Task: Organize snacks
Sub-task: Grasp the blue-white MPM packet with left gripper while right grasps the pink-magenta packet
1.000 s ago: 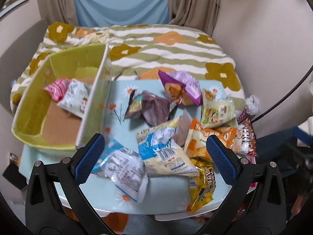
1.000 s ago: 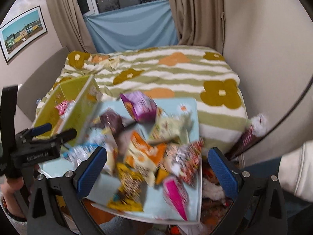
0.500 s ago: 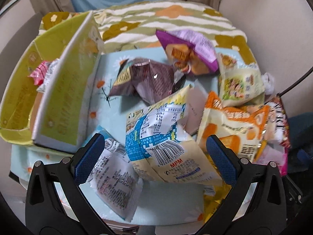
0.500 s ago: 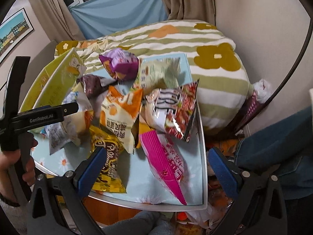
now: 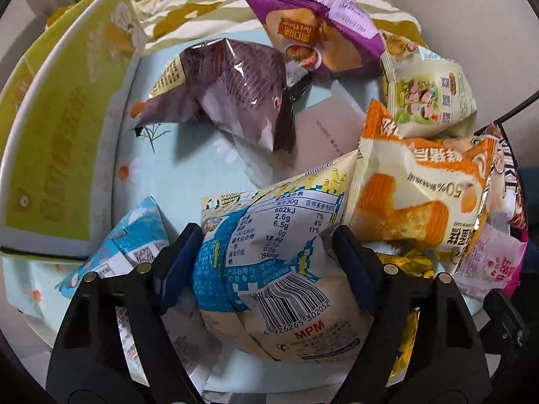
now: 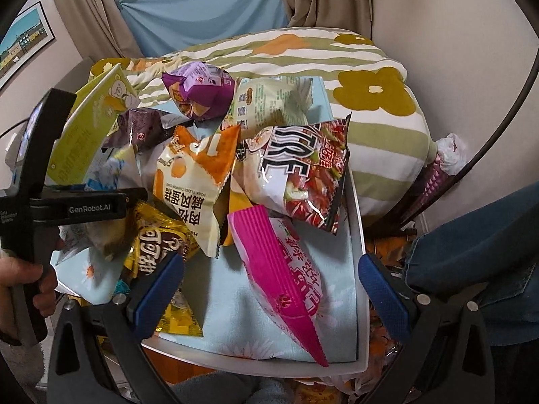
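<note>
Left wrist view shows the green box (image 5: 57,141) standing at the far left of the pale blue tray (image 5: 202,155), with snack packets heaped to its right. The left gripper (image 5: 266,262) is closing around the cream-and-blue packet (image 5: 269,252) at the near edge, pads already pressing its sides. A gentle, centred squeeze should avoid crushing it. The right gripper (image 6: 269,289) hangs apart over the pink packet (image 6: 286,276), empty.

Blue-white packet (image 5: 269,269): "MPM", "602kJ", barcode 6926265302052. Left claw (image 6: 91,207): "GenRobot.AI". Orange packet (image 5: 421,195): "50%".
</note>
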Available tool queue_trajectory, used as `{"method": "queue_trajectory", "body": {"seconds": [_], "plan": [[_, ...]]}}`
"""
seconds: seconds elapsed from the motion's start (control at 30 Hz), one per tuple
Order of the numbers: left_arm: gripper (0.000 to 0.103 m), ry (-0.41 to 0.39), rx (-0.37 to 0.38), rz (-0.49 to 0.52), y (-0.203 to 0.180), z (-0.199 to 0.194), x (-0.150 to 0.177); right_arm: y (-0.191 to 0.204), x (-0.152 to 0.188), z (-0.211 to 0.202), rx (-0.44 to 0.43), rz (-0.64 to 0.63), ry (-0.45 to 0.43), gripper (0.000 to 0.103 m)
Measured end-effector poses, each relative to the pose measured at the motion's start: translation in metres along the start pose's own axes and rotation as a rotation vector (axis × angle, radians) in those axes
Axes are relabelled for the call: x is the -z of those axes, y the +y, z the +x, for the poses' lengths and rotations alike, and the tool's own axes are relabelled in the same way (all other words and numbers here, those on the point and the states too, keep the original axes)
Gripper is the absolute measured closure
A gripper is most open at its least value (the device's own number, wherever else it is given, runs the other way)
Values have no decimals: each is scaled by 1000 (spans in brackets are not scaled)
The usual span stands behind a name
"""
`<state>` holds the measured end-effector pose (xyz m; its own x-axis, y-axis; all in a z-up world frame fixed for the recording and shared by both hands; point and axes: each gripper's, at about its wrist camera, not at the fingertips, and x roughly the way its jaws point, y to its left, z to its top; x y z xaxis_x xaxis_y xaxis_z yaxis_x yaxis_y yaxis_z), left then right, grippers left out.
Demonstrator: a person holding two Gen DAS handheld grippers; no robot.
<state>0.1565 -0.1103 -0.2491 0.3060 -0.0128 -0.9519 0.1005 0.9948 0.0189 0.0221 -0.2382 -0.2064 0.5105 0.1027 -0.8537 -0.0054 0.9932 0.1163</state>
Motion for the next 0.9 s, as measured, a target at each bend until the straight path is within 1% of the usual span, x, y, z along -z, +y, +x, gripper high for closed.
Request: {"method": "queue_trajectory", "body": {"seconds": [0.2, 0.33, 0.63, 0.73, 0.8, 0.87, 0.9], "plan": [[31, -5, 8, 35, -1, -3, 2, 1, 3, 6, 3, 1, 10, 5], [32, -11, 18, 37, 0, -11, 5, 1, 2, 10, 6, 4, 17, 6], [33, -33, 31, 35, 1, -26, 7, 3, 0, 23, 11, -16, 36, 16], [33, -42, 32, 35, 1, -29, 7, 4, 0, 29, 16, -23, 47, 21], [33, -49, 29, 36, 1, -32, 8, 5, 1, 34, 17, -27, 54, 27], [33, -53, 28, 36, 0, -34, 9, 3, 2, 38, 17, -28, 60, 30], [33, -55, 26, 36, 0, -35, 10, 3, 3, 39, 17, -29, 62, 35]]}}
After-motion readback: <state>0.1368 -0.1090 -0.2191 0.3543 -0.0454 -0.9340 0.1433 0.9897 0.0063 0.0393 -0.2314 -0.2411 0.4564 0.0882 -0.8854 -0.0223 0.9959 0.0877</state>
